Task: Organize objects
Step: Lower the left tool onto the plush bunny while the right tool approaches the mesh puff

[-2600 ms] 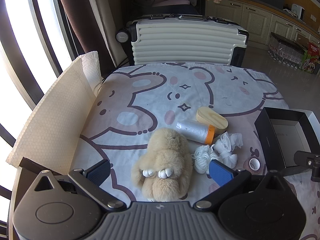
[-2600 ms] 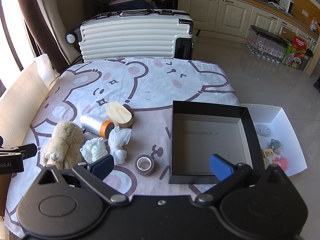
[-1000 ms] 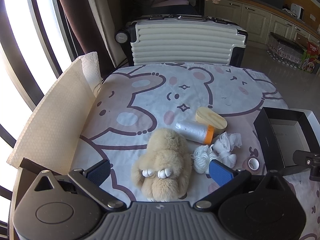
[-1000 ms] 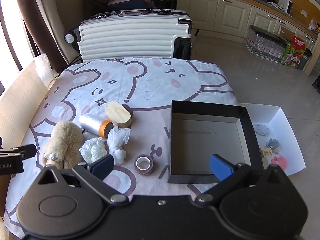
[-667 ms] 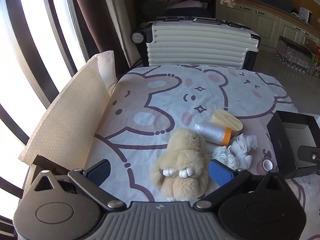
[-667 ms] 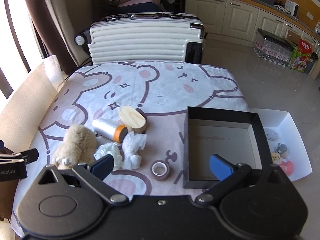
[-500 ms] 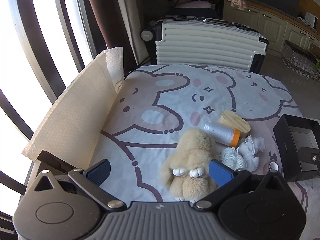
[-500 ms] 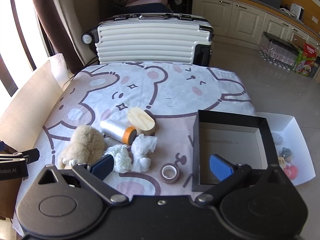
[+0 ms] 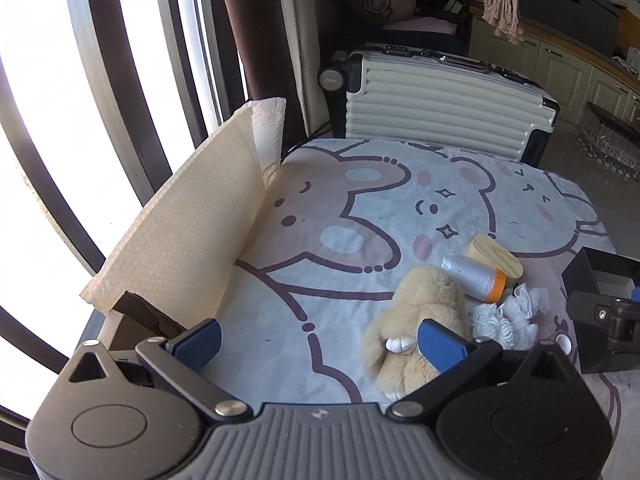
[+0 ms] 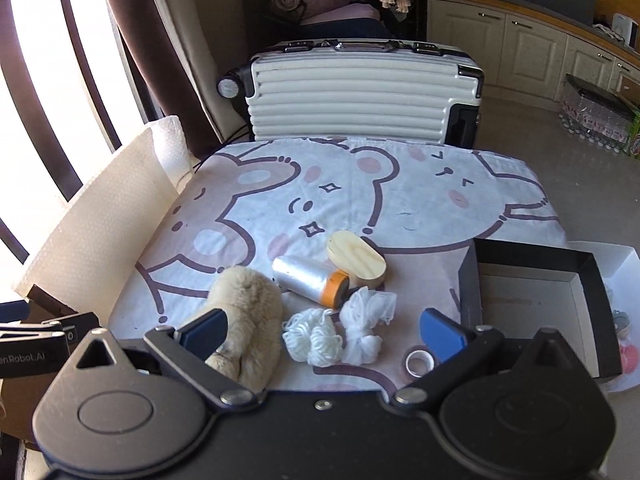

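Note:
A beige plush toy (image 9: 424, 312) (image 10: 250, 312) lies on the bear-print cloth (image 9: 360, 216). Beside it lie a clear roll with an orange end (image 10: 310, 280), an oval wooden box (image 10: 356, 258), white yarn (image 10: 314, 340), a white mesh bundle (image 10: 366, 320) and a small tape ring (image 10: 418, 364). An open black box (image 10: 536, 300) stands at the right. My left gripper (image 9: 320, 340) is open, left of the plush. My right gripper (image 10: 324, 332) is open above the yarn and plush.
A white suitcase (image 10: 364, 96) stands behind the table. A cream foam sheet (image 9: 192, 236) stands along the table's left edge by the window. A white tray (image 10: 624, 328) with small items lies right of the black box.
Both grippers have swung to the left. The plush now sits under my left gripper's right finger, and the yarn and plush are in front of my right gripper. Nothing was grasped.

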